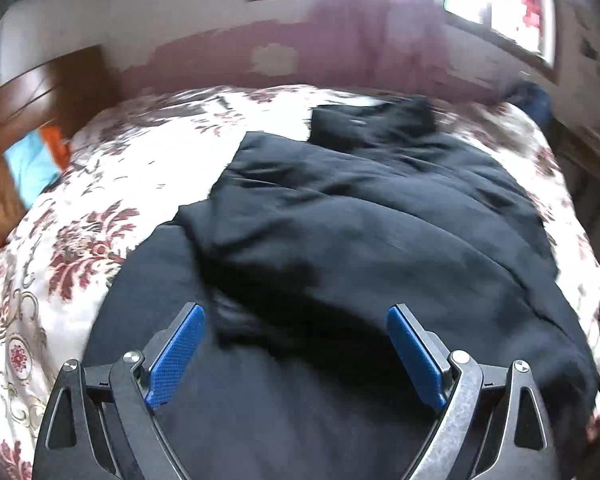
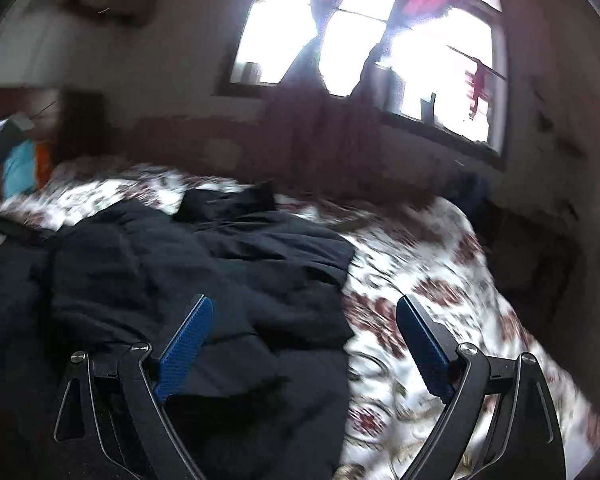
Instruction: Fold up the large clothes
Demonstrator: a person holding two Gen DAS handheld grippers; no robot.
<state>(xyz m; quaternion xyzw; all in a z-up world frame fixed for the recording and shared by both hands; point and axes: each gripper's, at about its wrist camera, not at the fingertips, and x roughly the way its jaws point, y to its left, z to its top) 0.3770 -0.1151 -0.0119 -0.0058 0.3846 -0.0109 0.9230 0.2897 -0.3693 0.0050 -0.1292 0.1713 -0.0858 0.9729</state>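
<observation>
Both grippers — left gripper [image 1: 296, 330], right gripper [image 2: 305, 320] — gape, holding nothing; grab the black garment [image 1: 372, 216] by its hem corners — flatten bunches first.

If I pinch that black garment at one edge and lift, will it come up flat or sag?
The black garment will likely sag: it already lies in soft creases and overlapping layers on the floral bedspread. It looks large and thickish, so probably heavy to lift from one edge. The layers may slide apart, so a two-point pinch seems safer.
</observation>
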